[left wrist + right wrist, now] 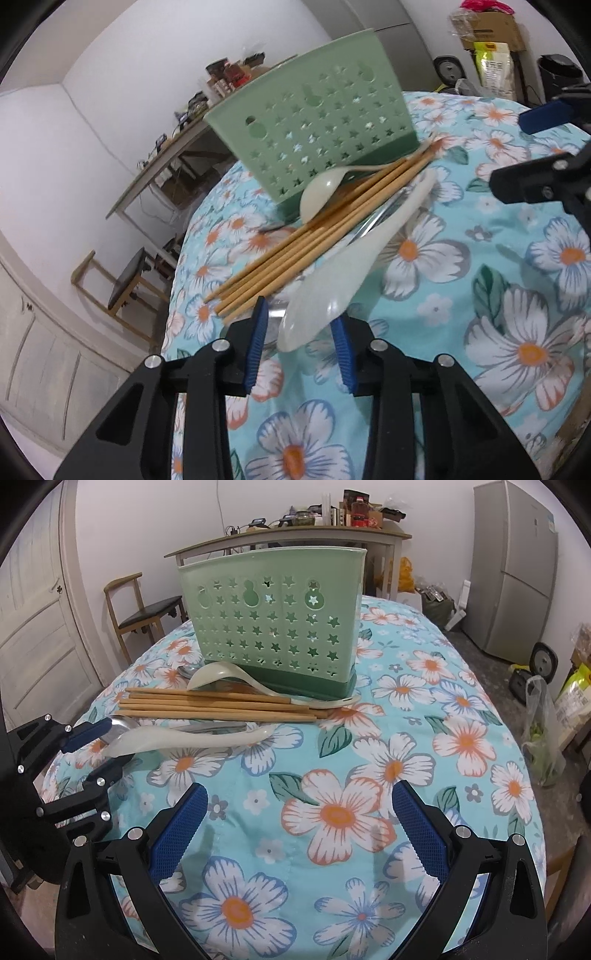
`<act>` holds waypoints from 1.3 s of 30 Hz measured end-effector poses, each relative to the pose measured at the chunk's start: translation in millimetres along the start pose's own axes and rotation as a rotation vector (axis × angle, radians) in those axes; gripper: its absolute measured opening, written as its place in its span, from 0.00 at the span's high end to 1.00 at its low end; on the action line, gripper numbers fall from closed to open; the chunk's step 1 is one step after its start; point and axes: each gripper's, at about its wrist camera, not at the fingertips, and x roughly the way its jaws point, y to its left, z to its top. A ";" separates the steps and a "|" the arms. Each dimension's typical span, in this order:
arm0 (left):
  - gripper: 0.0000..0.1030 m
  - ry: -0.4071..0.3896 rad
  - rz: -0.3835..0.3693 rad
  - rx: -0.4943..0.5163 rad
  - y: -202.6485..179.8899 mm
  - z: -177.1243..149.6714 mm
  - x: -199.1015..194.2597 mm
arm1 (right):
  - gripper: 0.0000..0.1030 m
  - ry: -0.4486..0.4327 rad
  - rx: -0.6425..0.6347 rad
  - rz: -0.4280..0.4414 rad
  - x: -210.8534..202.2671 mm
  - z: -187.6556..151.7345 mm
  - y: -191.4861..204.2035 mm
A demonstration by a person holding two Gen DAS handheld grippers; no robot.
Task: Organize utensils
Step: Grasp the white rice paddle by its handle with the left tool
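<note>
From the left wrist, the left gripper [301, 325] has its jaws partly closed around the bowl of a white plastic spoon [332, 288], which lies beside the wooden chopsticks [314, 236] before the green utensil holder [314, 129]. From the right wrist, the right gripper [299, 819] hangs wide open, empty, over the floral tablecloth [406, 738].

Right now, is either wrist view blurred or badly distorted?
Left wrist view: the near white spoon and the chopsticks' far tips are motion-smeared, and the fisheye tilts the green holder. Right wrist view: sharp, its edges bowed.
</note>
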 end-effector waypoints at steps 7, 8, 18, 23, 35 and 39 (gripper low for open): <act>0.91 -0.065 -0.066 -0.024 2.8 5.3 -18.3 | 0.07 0.002 0.013 -0.002 -2.5 2.3 -1.8; 0.92 -0.067 -0.081 -0.042 5.2 5.4 -19.9 | 0.07 -0.002 0.013 -0.001 -4.1 2.6 -2.1; 0.98 -0.092 -0.274 -0.202 27.0 9.0 -43.2 | 0.07 -0.020 0.042 -0.007 -13.8 0.5 -12.9; 0.98 -0.056 -0.344 -0.239 17.5 0.8 -40.9 | 0.07 -0.028 0.056 -0.001 -18.3 -0.4 -17.3; 0.97 0.001 -0.441 -0.453 31.1 -10.9 -24.7 | 0.07 -0.025 0.057 0.003 -19.3 -1.3 -17.8; 0.97 -0.013 -0.444 -0.438 23.8 -9.9 -29.0 | 0.07 -0.022 0.055 -0.001 -18.4 -1.7 -17.8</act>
